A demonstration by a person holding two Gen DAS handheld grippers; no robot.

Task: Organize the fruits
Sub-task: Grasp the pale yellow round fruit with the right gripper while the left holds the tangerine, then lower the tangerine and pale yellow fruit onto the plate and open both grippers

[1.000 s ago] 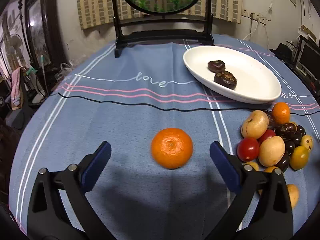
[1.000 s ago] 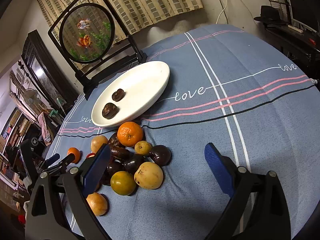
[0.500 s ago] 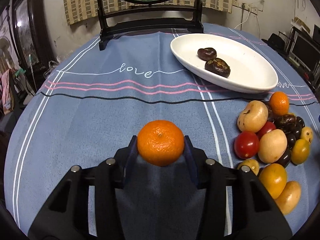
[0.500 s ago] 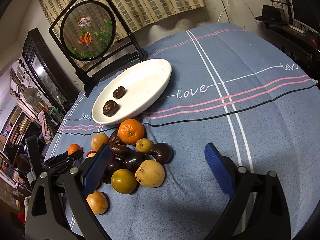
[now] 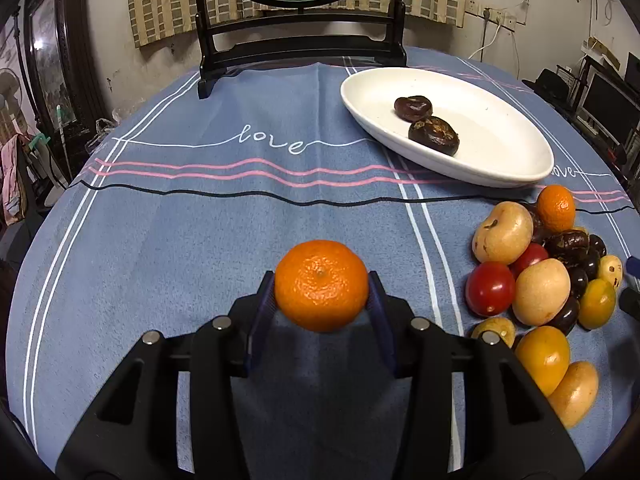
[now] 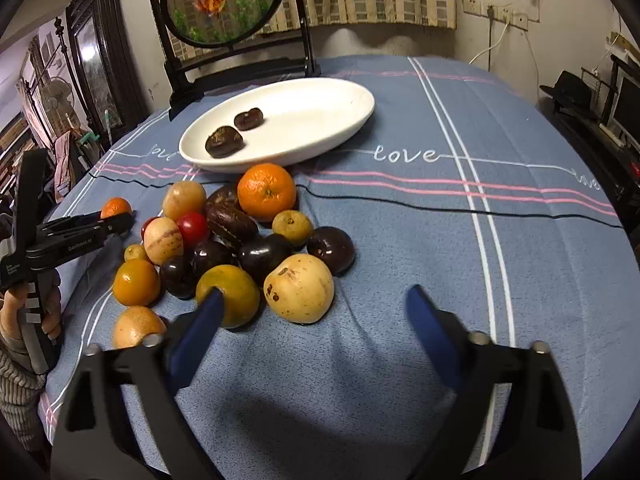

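Fingers, left: left gripper (image 5: 321, 304) is closed on the mandarin (image 5: 321, 285), one blue pad pressing each flank; a second ago the fingers stood wide with the fruit lying loose between them.
Fingers, right: right gripper (image 6: 316, 322) is narrowing from a wider spread, nothing between the pads yet; the pale yellow fruit (image 6: 299, 288) sits just ahead of the gap, and the left finger (image 6: 196, 330) overlaps the greenish-orange citrus (image 6: 229, 295).
Mandarin: held at the fingertips, seemingly barely clear of the blue cloth of the bench (image 5: 200, 240), stem dimple facing up.
Fruit pile: just to the right of the left fingers, directly ahead of the right ones, a heap (image 6: 224, 240) of tomatoes, dark plums, pale and orange fruits, all touching.
White dish (image 5: 500, 172): well beyond both pairs of fingers, holding two dark fruits (image 5: 433, 135) side by side.
Meaning of the change: the grasp looks secured, so carrying the mandarin to its spot is likely next; the right side appears to be lining up on the pale fruit.
Risk: round skin could roll out of a fingertip hold.
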